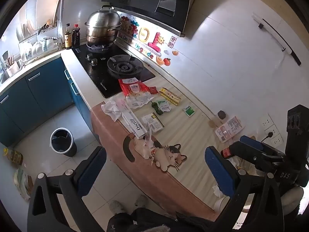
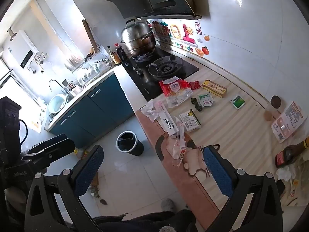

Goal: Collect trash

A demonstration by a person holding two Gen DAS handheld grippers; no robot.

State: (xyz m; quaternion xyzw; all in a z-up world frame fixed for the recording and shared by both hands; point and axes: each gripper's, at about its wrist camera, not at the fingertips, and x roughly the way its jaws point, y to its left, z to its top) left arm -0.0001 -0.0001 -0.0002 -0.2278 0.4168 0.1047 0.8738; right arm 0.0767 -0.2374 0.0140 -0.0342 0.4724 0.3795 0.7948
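Observation:
Trash lies on the counter mat (image 1: 193,135): a red-and-clear plastic bag (image 1: 135,92) (image 2: 175,91), a crumpled tissue (image 1: 111,110) (image 2: 150,110), a white "Doctor" box (image 1: 133,124) (image 2: 169,124), a crumpled clear wrapper (image 1: 145,147) (image 2: 177,148), several small boxes (image 1: 154,123) (image 2: 190,120) and packets. A dark trash bin (image 1: 62,142) (image 2: 128,143) with a liner stands on the floor. My left gripper (image 1: 156,172) is open and empty above the counter's front edge. My right gripper (image 2: 154,172) is open and empty, just short of the wrapper.
A gas stove (image 1: 114,67) with a steel pot (image 1: 103,28) stands behind the trash. Sauce bottles (image 1: 72,35) stand by it. Blue cabinets (image 1: 32,94), a sink and a dish rack line the left. Bottles and tissues (image 2: 287,160) lie at the counter's right.

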